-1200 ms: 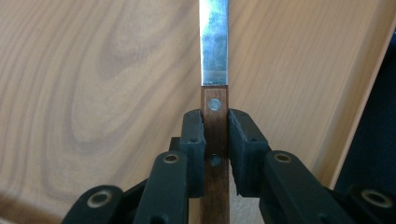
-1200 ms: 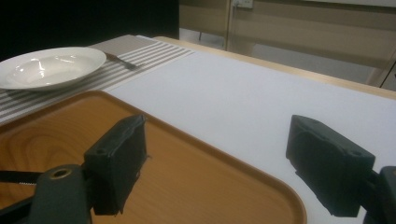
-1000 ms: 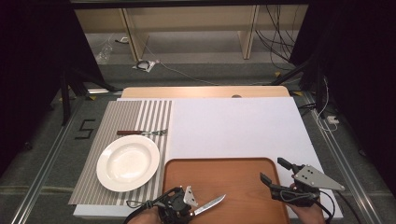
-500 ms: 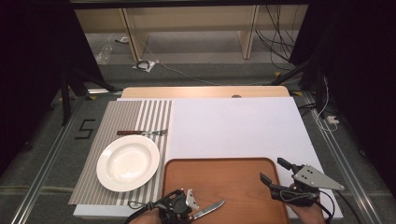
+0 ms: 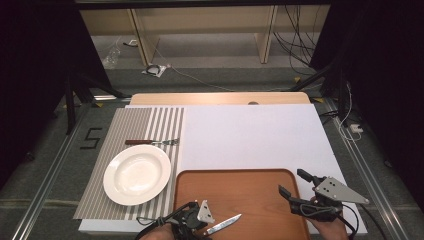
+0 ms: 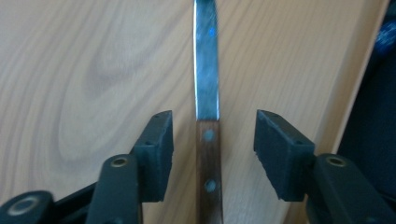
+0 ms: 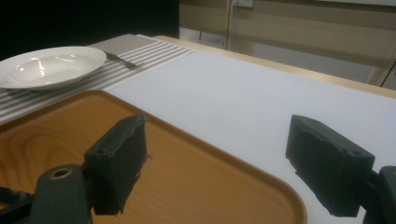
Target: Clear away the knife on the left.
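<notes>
Straddling: left gripper (image 6: 210,140), jaws spread, brackets the knife's (image 6: 208,116) wooden handle without touching it.
Knife: flat on the wooden tray (image 5: 250,192), blade pointing ahead of the jaws.
Handling: likely light, stiff, thin; riveted handle offers the safest hold.
Right gripper (image 5: 299,189): jaws apart, empty, above tray's edge.

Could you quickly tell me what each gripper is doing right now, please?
Left gripper: open, jaws straddling the knife handle, not touching.
Right gripper: open, empty, over the tray.
</notes>
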Demonstrator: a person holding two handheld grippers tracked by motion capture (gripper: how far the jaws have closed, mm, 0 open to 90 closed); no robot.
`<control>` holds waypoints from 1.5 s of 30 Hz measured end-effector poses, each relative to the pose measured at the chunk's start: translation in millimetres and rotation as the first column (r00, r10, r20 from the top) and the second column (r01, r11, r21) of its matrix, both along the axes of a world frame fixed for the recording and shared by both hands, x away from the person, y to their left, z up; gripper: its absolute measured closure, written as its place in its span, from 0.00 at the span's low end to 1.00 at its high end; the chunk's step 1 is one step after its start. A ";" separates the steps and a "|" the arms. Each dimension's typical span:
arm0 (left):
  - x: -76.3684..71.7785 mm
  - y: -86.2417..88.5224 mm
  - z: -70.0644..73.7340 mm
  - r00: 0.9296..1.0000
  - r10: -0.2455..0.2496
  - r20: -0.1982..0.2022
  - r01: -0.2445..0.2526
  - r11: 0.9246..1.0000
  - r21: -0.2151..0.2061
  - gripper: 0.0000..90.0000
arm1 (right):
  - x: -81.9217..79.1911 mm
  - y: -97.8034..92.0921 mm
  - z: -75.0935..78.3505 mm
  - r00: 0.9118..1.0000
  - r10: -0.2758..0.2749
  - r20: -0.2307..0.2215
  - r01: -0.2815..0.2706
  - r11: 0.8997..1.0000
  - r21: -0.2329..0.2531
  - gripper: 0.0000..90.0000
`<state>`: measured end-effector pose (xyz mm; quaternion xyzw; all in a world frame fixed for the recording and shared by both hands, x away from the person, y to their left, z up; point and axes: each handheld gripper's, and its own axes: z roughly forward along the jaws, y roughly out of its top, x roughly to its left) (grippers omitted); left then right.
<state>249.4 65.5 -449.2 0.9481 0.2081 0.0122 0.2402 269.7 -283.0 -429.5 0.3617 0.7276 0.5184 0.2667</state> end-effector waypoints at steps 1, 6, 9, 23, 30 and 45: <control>-0.7 -0.5 0.8 1.000 -0.002 0.004 0.002 1.000 -0.011 0.61 | -0.1 0.0 0.0 1.000 0.000 0.001 0.000 1.000 0.000 0.24; -4.0 -4.2 -0.3 0.999 -0.023 0.023 0.023 1.000 -0.020 0.77 | -0.1 0.0 0.0 1.000 0.000 0.000 0.000 1.000 -0.001 0.24; -5.4 -7.0 -2.7 0.999 -0.029 0.023 0.030 0.999 -0.019 0.83 | -0.1 0.0 0.0 1.000 0.001 0.002 -0.001 1.000 -0.002 0.24; -7.6 -14.8 -15.4 0.998 -0.050 0.035 0.050 0.999 -0.011 0.98 | -0.4 -0.3 0.1 1.000 0.000 0.001 0.000 1.000 -0.003 0.24; -2.2 -11.9 -18.6 0.999 -0.018 0.039 0.018 1.000 -0.022 0.99 | -0.4 -0.1 0.0 1.000 0.001 0.001 -0.001 1.000 -0.004 0.24; 5.6 -0.7 -18.2 0.999 0.018 0.032 -0.018 1.000 -0.014 0.99 | -0.7 0.0 0.0 1.000 0.002 0.002 -0.002 1.000 -0.003 0.24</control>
